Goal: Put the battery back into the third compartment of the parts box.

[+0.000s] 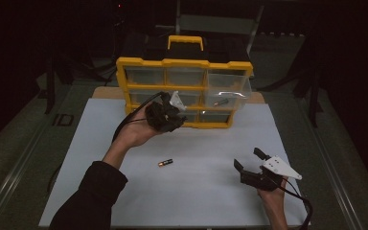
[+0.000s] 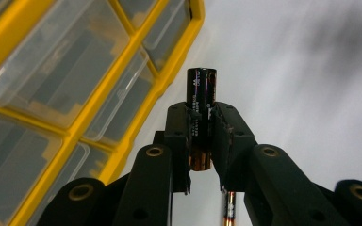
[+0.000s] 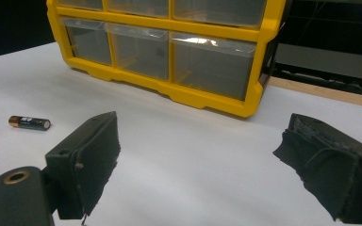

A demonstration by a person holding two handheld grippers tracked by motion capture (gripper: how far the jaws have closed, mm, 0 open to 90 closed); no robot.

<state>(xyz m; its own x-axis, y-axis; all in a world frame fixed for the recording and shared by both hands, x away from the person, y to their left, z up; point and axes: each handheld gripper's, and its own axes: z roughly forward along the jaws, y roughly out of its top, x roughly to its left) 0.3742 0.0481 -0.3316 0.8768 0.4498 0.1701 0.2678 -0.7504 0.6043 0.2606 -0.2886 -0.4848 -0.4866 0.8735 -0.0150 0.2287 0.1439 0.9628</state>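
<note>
In the high view, the left gripper (image 1: pixel 175 115) is lifted above the white table sheet (image 1: pixel 100 143), at about 11 o'clock from the sheet's middle, close in front of the yellow plastic organizer box with clear drawers (image 1: pixel 184 91). In the left gripper view its two black jaws are pressed together on a black cylindrical battery with a copper-coloured end (image 2: pixel 201 113) — the battery stands upright between the pads, its dark end sticking out above them and its copper end below.

A second battery of the same kind (image 1: pixel 165 163) lies flat on the sheet near the middle, well apart from both grippers. In the right gripper view this loose battery (image 3: pixel 29 123) lies at about 9 o'clock.

The right gripper (image 1: pixel 249 160) is at about 4 o'clock on the sheet, held low by the person's hand. Its jaws stand wide apart — nothing is between them, and the padded fingers (image 3: pixel 92 155) frame only bare sheet.
</note>
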